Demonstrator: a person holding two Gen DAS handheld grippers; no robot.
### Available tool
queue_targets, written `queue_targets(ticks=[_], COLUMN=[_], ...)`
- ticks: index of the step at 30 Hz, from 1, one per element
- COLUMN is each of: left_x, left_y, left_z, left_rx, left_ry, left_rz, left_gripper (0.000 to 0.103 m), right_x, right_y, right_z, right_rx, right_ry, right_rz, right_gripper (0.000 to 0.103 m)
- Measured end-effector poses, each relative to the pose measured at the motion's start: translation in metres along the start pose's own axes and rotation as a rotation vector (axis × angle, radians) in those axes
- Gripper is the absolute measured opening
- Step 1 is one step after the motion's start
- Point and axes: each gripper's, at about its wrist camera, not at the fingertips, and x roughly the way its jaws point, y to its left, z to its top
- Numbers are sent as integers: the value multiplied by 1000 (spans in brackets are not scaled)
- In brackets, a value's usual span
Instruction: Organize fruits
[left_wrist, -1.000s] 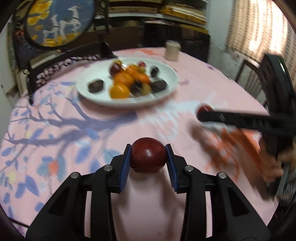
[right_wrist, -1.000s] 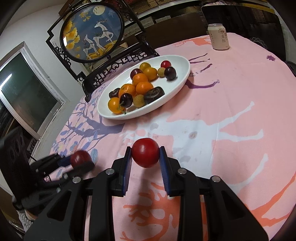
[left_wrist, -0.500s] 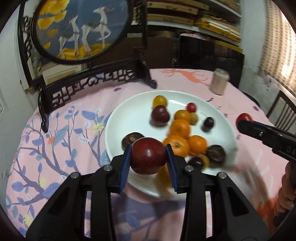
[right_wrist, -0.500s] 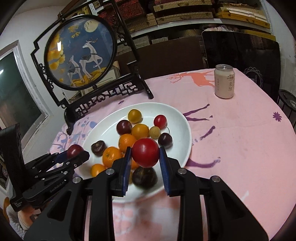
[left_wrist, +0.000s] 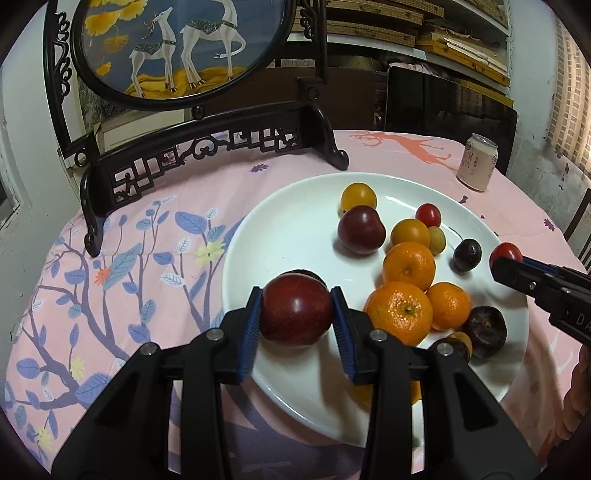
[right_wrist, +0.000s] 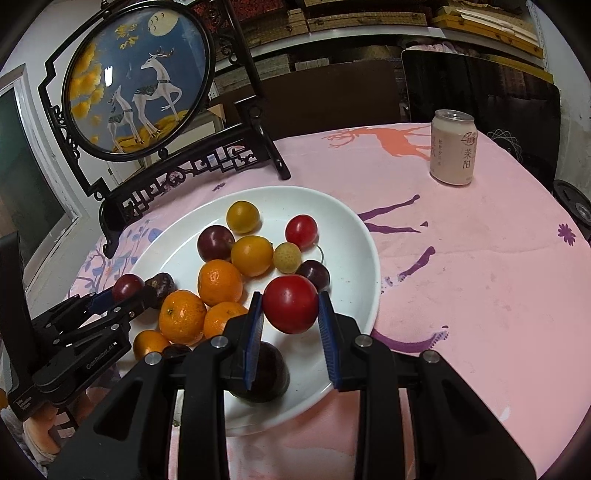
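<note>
Most of the sorting looks done: the white plate (right_wrist: 364, 236) on the pink-clothed surface (right_wrist: 480, 277) already carries a heap of fruit, with three oranges (right_wrist: 220, 282) bunched at about 8 o'clock of its middle, a small red tomato (right_wrist: 301, 232) and a yellow fruit (right_wrist: 242, 216) toward 12 o'clock, and dark plums (right_wrist: 215, 243) scattered among them. What is left, by my reading, is two drops. The left tool (left_wrist: 297, 320) is pinching a dark red plum (left_wrist: 297, 318) between its blue pads, poised over the plate's rim at about 7 o'clock in its own view. The right tool (right_wrist: 290, 309) is clamped on a bright red tomato (right_wrist: 290, 303), hanging over the plate's edge at about 5 o'clock, above a dark plum (right_wrist: 260, 374) lying there. Neither fruit rests on the plate yet. No loose fruit shows on the cloth in either view, though the near edge is hidden behind the tools, so more may remain. A drink can (right_wrist: 453, 147) stands well apart at 1 o'clock, and a framed deer picture (right_wrist: 142, 79) stands behind the plate.
</note>
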Motion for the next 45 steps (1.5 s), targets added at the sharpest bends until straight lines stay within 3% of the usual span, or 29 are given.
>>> queue_targets(ticks=[12, 14, 17, 22, 38, 42, 44, 45], left_x=[-7, -7, -8, -12, -61, -74, -80, -82], left_y=[-7, -7, -7, -8, -11, -15, -16, -16], left_z=[-1, -1, -1, -2, -23, -36, -44, -47], left_rx=[28, 30, 31, 36, 19, 27, 17, 12], left_ry=[-33, -32, -37, -53, -106, -121, -119, -116], left_rz=[14, 17, 22, 33, 18, 37, 41, 37], left_gripper=[48, 52, 57, 71, 72, 80, 90, 93], right_x=[2, 0, -5, -18, -73, -83, -86, -87], right_y=[6, 6, 7, 12, 34, 32, 30, 29], right_z=[-4, -4, -3, -2, -26, -40, -50, -55], right_rx=[-37, -37, -39, -45, -79, -82, -90, -92], right_ry=[-7, -17, -41, -74, -174, -192, -188, -184], right_rz=[-22, -25, -27, -20, 5, -12, -25, -29], right_gripper=[31, 34, 47, 47, 47, 57, 60, 68])
